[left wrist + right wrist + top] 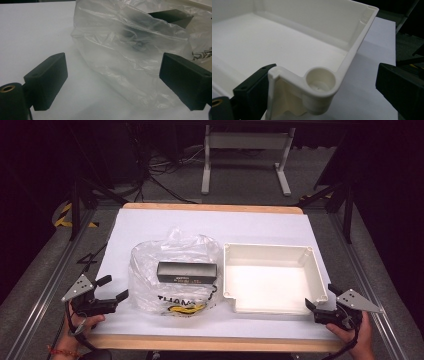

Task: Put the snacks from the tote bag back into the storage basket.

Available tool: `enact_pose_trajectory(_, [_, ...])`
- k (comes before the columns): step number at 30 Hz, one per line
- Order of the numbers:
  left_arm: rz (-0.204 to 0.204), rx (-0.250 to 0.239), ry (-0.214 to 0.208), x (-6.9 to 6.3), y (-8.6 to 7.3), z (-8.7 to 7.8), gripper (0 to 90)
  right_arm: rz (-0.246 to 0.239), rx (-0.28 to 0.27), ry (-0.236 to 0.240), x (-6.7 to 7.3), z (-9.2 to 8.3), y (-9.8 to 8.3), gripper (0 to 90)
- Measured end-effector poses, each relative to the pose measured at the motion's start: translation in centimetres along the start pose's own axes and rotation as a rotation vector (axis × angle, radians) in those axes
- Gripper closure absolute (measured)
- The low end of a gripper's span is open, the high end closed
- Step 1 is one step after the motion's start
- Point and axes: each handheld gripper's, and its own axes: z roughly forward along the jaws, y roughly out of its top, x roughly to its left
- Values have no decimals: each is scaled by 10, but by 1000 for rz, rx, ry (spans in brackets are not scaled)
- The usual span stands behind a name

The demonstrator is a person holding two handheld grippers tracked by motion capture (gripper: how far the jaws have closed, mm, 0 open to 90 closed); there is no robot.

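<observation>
1. White paper covered the bench (165, 222); a black box (187, 272) lay inside the plastic bag (172, 270), just left of the empty tray (272, 277).
2. Left claw (111, 288) gaped beside the bag; right claw (320, 302) gaped astride the tray's corner. Nothing seemed started.

We see the plastic bag (172, 272) lying on the table (150, 222) just ahead and to the right of the left gripper (111, 288), with the box (187, 272) resting on the bag, farther from that gripper. The tray (272, 277) sits just right of the bag and directly left of the right gripper (320, 298). In the right gripper view, the tray's near corner (320, 82) stands between that gripper's spread jaws.
</observation>
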Motion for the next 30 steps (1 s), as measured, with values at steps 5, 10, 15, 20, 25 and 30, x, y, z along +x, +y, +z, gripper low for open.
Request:
enact_pose_trajectory(5, [-3, -8, -1, 0, 0, -1, 90, -1, 0, -3, 0, 0, 1, 52])
enact_pose_trajectory(10, [2, -15, -4, 0, -1, -1, 90, 4, 1, -6, 0, 0, 1, 50])
enact_pose_trajectory(15, [4, -18, -10, 0, -1, -2, 90, -7, 1, -12, 1, -1, 4, 56])
enact_pose_trajectory(20, [4, -18, -10, 0, -1, -2, 92, -14, -12, -18, 2, -4, 9, 67])
enact_pose_trajectory(25, [0, -16, -9, 0, -1, -1, 91, -13, -34, -22, 3, -9, 16, 67])
enact_pose_trajectory(30, [-1, -12, -10, 0, -1, -1, 91, -16, -54, -29, 2, -14, 23, 71])
